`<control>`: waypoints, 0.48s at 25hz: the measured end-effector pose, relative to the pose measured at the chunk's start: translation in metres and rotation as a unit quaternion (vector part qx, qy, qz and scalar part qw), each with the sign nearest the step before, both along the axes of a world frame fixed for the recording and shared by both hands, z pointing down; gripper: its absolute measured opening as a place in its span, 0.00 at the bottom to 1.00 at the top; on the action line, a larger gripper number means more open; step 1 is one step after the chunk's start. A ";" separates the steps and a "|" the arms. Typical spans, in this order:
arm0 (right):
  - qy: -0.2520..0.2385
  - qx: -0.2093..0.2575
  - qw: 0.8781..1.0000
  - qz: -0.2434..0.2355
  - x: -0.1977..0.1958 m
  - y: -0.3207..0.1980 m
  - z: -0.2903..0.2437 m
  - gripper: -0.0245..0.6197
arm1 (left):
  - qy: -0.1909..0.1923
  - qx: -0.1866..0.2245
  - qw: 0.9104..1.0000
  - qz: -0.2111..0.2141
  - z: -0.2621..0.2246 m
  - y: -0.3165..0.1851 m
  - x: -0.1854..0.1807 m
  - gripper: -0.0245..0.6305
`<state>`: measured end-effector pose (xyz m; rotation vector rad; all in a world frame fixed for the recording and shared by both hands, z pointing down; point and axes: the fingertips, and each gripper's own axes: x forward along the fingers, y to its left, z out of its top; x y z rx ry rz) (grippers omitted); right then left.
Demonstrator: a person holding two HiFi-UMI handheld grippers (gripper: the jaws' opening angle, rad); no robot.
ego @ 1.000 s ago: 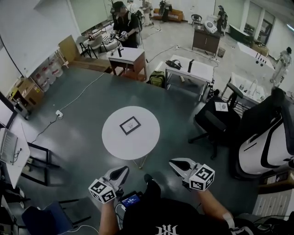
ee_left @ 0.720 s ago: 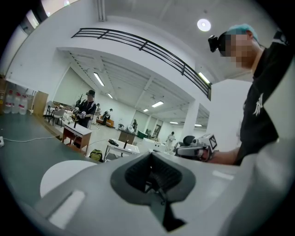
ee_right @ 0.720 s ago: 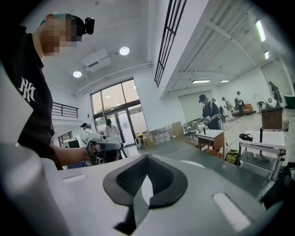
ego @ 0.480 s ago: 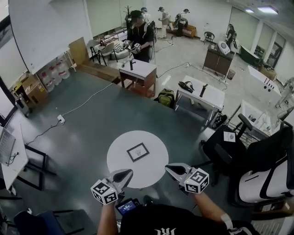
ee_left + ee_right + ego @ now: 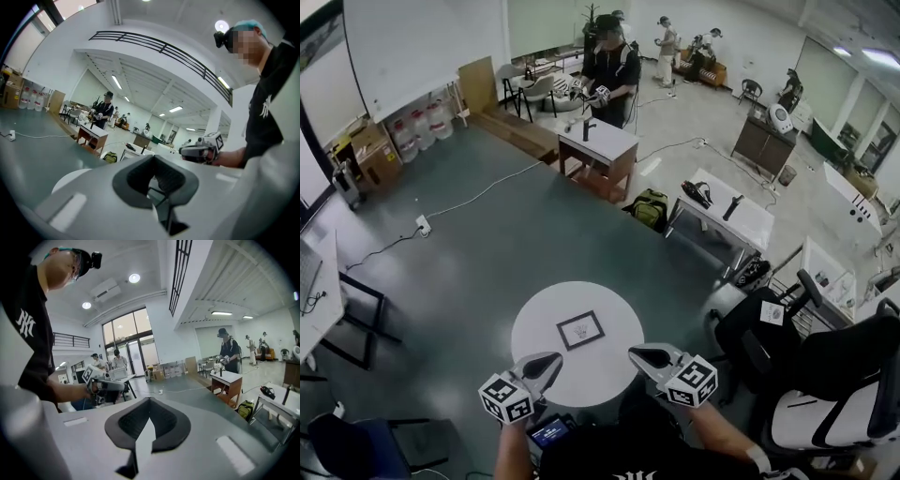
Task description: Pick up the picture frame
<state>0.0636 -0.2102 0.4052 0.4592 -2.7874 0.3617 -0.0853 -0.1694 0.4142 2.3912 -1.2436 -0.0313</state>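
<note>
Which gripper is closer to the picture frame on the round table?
Left, it seems. The left gripper sits just below-left of the picture frame; the right gripper is farther off, below-right.

What the picture frame [image 5: 580, 330] holds is too small to tell. The left gripper [image 5: 551, 359] and right gripper [image 5: 636, 353] cover the round bench's [image 5: 534, 323] near rim at either side.

Looks like a big open robotics lab to me: grey floor [image 5: 487, 244] with a cable [image 5: 478, 192] trailing across, scattered work tables [image 5: 741, 217], office chairs [image 5: 750, 342], stacked cardboard boxes [image 5: 370, 155], and another person [image 5: 609, 66] busy at a wooden table [image 5: 598, 141].
</note>
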 end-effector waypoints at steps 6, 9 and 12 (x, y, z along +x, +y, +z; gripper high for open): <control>0.007 -0.026 0.997 -0.071 -0.019 -0.074 0.035 0.04 | -0.015 -0.034 0.997 -0.063 0.020 -0.061 -0.012 0.04; -0.013 -0.045 0.992 -0.121 -0.028 -0.109 0.039 0.08 | -0.017 -0.059 0.992 -0.112 0.027 -0.081 -0.018 0.04; -0.023 -0.058 0.987 -0.150 -0.032 -0.150 0.045 0.13 | -0.027 -0.081 0.984 -0.153 0.032 -0.108 -0.023 0.04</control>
